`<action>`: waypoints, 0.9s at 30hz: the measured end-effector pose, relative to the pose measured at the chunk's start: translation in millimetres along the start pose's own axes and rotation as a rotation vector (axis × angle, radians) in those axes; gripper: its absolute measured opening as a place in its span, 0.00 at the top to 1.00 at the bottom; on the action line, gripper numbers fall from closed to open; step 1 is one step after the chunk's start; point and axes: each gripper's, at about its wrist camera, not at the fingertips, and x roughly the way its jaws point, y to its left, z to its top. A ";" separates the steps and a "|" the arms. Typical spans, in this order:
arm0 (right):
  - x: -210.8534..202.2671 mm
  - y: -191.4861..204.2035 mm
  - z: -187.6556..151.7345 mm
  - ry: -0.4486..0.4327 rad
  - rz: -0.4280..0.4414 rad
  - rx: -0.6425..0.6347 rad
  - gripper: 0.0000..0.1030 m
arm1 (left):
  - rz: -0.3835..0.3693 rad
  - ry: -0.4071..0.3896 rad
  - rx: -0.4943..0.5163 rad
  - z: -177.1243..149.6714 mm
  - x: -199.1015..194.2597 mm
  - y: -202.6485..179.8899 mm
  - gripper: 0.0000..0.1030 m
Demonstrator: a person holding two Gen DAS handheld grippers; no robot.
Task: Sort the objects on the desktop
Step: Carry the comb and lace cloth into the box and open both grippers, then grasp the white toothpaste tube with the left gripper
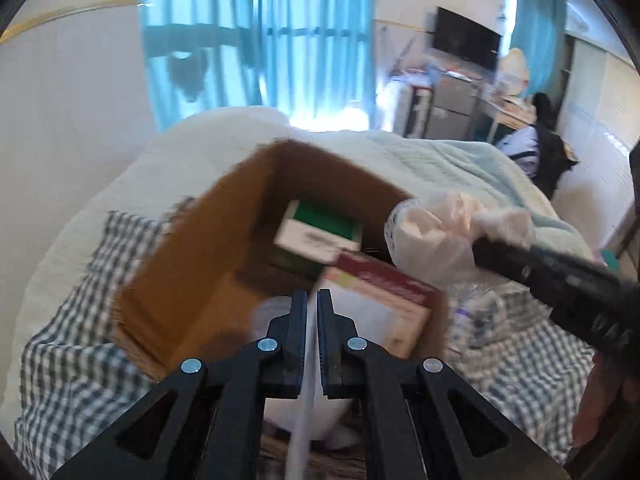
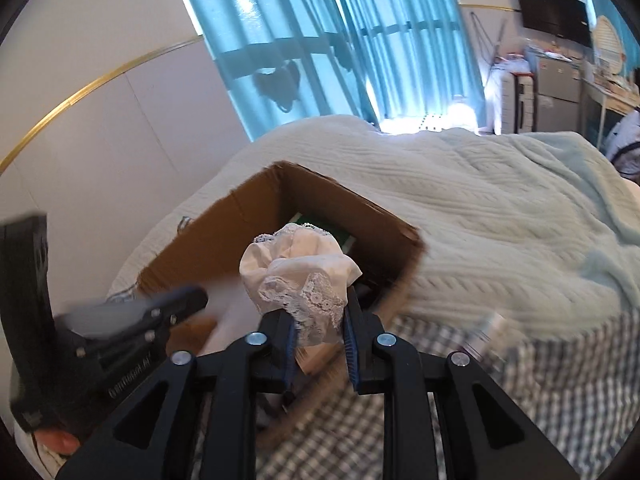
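Note:
An open brown cardboard box [image 1: 208, 256] lies on the bed, also seen in the right wrist view [image 2: 224, 240]. Inside are a green-and-white carton [image 1: 316, 232] and a red-and-white carton [image 1: 380, 300]. My left gripper [image 1: 313, 300] is shut on the rim of a white plastic cup [image 1: 308, 412], over the box's near edge. My right gripper [image 2: 320, 314] is shut on a crumpled white lace-trimmed cloth [image 2: 300, 268] and holds it over the box; the cloth also shows at the box's right wall in the left wrist view [image 1: 440, 236]. The left gripper shows blurred in the right wrist view [image 2: 132, 320].
A pale knitted blanket [image 2: 480, 216] is heaped behind and right of the box. A blue-checked sheet [image 2: 540, 400] covers the bed in front. A clear plastic wrapper [image 1: 492, 308] lies right of the box. Blue curtains [image 1: 256, 40] and a wall stand behind the bed.

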 end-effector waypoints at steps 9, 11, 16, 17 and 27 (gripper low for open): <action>-15.6 -33.1 -0.2 -0.106 0.033 0.120 0.19 | 0.077 -0.096 -0.010 -12.7 -17.8 14.1 0.01; -30.7 -49.9 -7.0 -0.116 -0.035 0.119 0.19 | 0.071 -0.108 0.010 -15.1 -25.0 1.9 0.00; -70.0 -100.9 -33.4 -0.117 -0.261 0.118 0.19 | -0.016 -0.120 0.068 -24.1 -35.5 -59.6 0.00; -75.7 -110.4 -39.4 -0.111 -0.294 0.127 0.19 | -0.040 -0.116 0.079 -25.4 -35.2 -69.9 0.00; -102.9 -211.9 -98.8 -0.084 -0.418 0.290 0.19 | -0.099 -0.020 0.201 -63.1 33.7 -205.5 0.00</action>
